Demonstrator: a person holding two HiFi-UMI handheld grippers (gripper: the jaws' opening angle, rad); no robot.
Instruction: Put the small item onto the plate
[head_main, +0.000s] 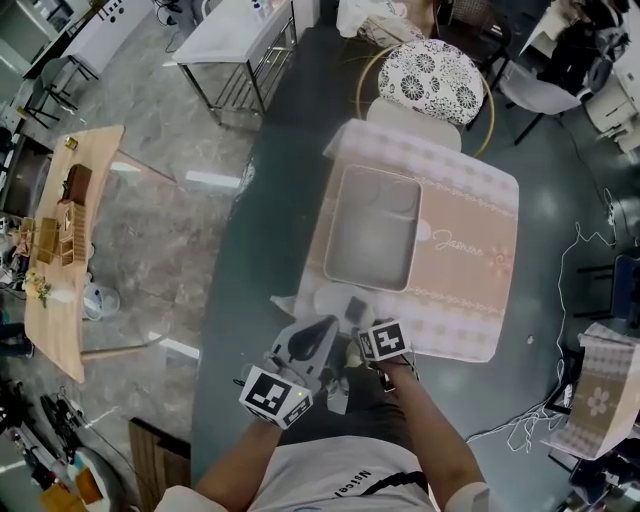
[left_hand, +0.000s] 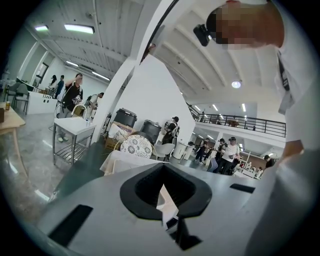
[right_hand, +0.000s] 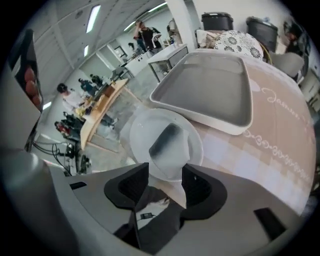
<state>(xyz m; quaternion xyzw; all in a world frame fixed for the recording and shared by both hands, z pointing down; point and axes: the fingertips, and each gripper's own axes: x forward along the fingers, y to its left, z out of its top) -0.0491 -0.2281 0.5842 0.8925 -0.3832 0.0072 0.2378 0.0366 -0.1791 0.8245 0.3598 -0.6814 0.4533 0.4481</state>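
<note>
A small grey item (right_hand: 167, 140) lies on a round white plate (right_hand: 142, 131) at the near edge of the pink tablecloth (right_hand: 272, 150). My right gripper (right_hand: 166, 176) is open just short of the plate; its pads do not touch the item. In the head view the item (head_main: 355, 308) is a dark spot on the plate (head_main: 328, 298), with the right gripper (head_main: 355, 326) right behind it. My left gripper (head_main: 332, 323) is beside it on the left and is tilted up at the room. In the left gripper view its pads (left_hand: 186, 192) meet, and the left gripper (left_hand: 164, 202) holds nothing.
A large grey tray (head_main: 335, 235) lies on the cloth just beyond the plate, its rim (right_hand: 235, 126) close to it. A chair with a floral cushion (head_main: 430, 80) stands at the table's far side. A wooden table (head_main: 70, 230) is far left, and cables (head_main: 560, 400) lie on the floor to the right.
</note>
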